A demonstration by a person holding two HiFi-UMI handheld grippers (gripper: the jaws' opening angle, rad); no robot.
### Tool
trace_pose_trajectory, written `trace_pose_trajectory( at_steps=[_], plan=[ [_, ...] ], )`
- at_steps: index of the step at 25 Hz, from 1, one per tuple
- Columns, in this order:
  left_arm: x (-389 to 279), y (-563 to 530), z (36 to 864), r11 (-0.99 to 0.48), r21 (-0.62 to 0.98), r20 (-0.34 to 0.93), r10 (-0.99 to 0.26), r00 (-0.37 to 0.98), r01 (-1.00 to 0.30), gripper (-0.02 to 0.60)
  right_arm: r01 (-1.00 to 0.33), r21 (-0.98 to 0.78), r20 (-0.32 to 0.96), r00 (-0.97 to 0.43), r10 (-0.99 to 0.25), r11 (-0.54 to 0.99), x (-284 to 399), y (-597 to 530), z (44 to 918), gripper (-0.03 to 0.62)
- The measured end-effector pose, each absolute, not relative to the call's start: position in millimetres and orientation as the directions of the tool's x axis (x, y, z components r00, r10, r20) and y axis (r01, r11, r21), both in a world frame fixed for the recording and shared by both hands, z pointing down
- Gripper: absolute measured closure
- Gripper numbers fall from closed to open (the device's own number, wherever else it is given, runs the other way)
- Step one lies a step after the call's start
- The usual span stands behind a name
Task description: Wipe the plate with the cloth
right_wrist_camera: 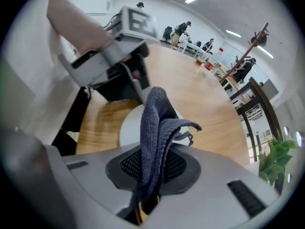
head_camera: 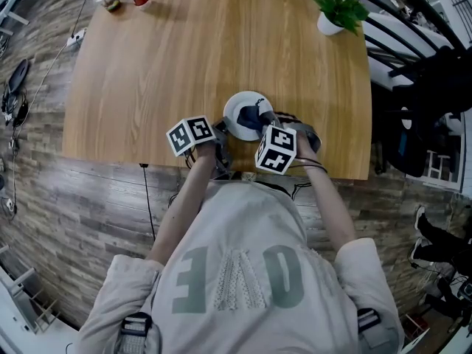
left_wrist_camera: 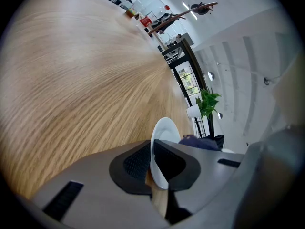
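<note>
Left gripper jaws stand nearly together, pinching the rim of the white plate, which sits near the wooden table's front edge. Right gripper jaws clamp the grey cloth, whose bunched free end seems to touch the plate's face.

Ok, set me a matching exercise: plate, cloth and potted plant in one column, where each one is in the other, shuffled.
Things:
1. plate
2. cloth
3. potted plant

Places:
A. stands at the far right corner of the table
B. rim pinched by the left gripper
C. clamped in the right gripper, over the plate

Pairs: 1-B, 2-C, 3-A
</note>
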State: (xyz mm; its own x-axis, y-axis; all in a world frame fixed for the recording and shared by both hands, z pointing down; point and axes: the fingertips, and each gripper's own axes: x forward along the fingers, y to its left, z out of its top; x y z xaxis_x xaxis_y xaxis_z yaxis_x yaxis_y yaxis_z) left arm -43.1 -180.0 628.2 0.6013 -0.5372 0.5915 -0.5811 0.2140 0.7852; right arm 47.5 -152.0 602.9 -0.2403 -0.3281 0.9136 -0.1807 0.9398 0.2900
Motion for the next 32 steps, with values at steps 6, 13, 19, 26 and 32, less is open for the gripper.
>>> trace_pose_trajectory(
  at_steps=[6,13,19,26,32],
  plan=[
    [-42.6,-179.4,629.0,0.213,0.790,0.587,-0.535,0.608,-0.575,0.549,-0.195,0.394,0.881,-0.199,-0.430,0.898,26.1,-234.1,599.5,0.537],
    [-42.4,-177.7,629.2,0.214,0.797,0.582,-0.522,0.623,-0.565,0.549,-0.137,0.433,0.878,-0.157,-0.451,0.891,15.4,-244.9,616.4,0.537],
    [-44.5,-178.7,628.4,0.223,0.802,0.577,-0.525,0.625,-0.554,0.551,-0.098,0.397,0.892,-0.192,-0.408,0.913,9.7,-216.3,620.6,0.537],
    [-44.4,-179.1,628.3,0.224,0.802,0.577,-0.529,0.622,-0.554,0.551,-0.019,0.344,0.913,-0.225,-0.339,0.939,3.7,-165.9,623.6,0.537],
    [-44.7,-179.3,627.1,0.222,0.802,0.576,-0.535,0.619,-0.554,0.551,0.038,0.297,0.931,-0.231,-0.281,0.954,6.2,-120.9,620.6,0.537]
  ],
)
